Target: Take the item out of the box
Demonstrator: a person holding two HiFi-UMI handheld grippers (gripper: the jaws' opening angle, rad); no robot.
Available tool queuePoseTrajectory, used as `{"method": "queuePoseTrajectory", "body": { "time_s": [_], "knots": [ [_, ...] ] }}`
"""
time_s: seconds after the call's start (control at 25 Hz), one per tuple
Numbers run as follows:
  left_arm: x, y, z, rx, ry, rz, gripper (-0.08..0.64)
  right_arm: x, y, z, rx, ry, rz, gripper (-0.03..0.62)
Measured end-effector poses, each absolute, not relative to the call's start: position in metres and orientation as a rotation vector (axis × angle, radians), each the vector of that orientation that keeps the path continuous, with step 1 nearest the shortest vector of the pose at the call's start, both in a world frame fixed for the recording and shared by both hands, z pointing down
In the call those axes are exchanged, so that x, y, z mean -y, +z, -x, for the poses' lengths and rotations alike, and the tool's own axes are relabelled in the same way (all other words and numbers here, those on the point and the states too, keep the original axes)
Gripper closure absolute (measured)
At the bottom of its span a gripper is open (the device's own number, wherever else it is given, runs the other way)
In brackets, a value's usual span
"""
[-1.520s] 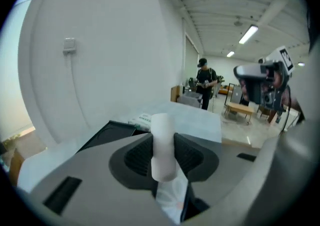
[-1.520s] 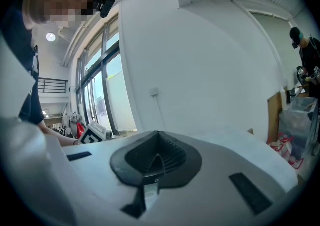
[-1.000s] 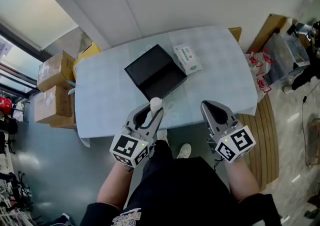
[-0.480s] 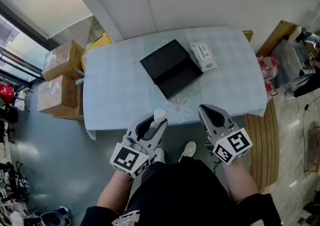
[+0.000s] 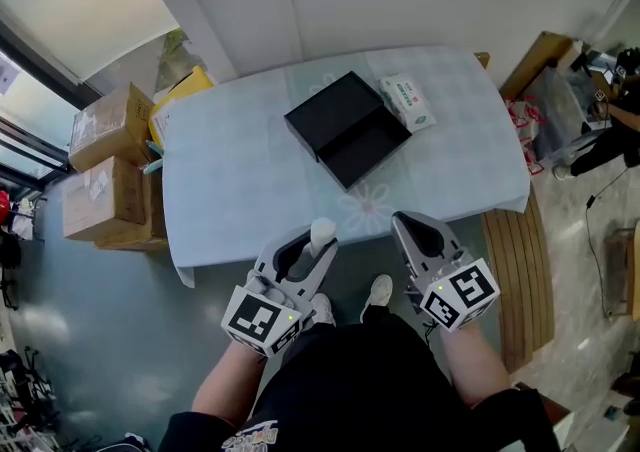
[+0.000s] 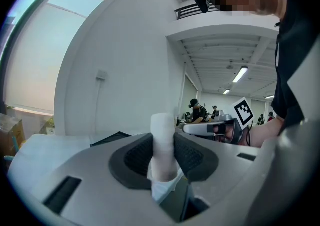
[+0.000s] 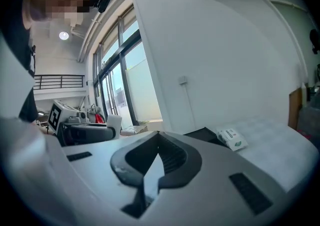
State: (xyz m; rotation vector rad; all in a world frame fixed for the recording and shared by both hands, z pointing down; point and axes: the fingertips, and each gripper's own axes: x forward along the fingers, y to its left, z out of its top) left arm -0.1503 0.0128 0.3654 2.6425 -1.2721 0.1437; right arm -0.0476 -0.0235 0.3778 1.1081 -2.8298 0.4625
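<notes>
Task looked basically done. My left gripper [image 5: 316,243] was clamped on the white cylindrical item [image 5: 322,231]. The left gripper view showed the item [image 6: 162,140] standing upright between the two pads, both pressing its sides. So the item was out of the black box [image 5: 347,127], well apart from it, out past the near edge of the table [image 5: 230,190].

The box lay open on the table, its inside dark and, as far as I could see, empty. A tissue pack [image 5: 408,102] lay just beside it. What seemed left was setting the item down somewhere.

My right gripper [image 5: 405,224] was closed, pads together with nothing between them.

I held both hands low in front of my body. The grippers sat side by side, near each other, pointing forward at the table and roughly level.
</notes>
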Motion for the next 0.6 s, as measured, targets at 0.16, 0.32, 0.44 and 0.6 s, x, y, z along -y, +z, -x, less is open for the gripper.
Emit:
{"method": "queuePoseTrajectory", "body": {
  "time_s": [0.16, 0.32, 0.44, 0.6],
  "knots": [
    [-0.02, 0.369, 0.157, 1.204, 0.124, -2.67, 0.43, 0.011, 0.379, 0.053, 2.794, 0.458, -1.169, 0.583],
    [-0.026, 0.373, 0.164, 1.151, 0.124, -2.673, 0.43, -0.001, 0.382, 0.06, 2.766, 0.463, -1.21, 0.583],
    [-0.029, 0.375, 0.167, 1.123, 0.126, -2.686, 0.43, -0.006, 0.381, 0.063, 2.755, 0.46, -1.238, 0.583],
    [-0.033, 0.377, 0.169, 1.093, 0.117, -2.707, 0.43, -0.012, 0.381, 0.065, 2.747, 0.453, -1.266, 0.583]
  ]
}}
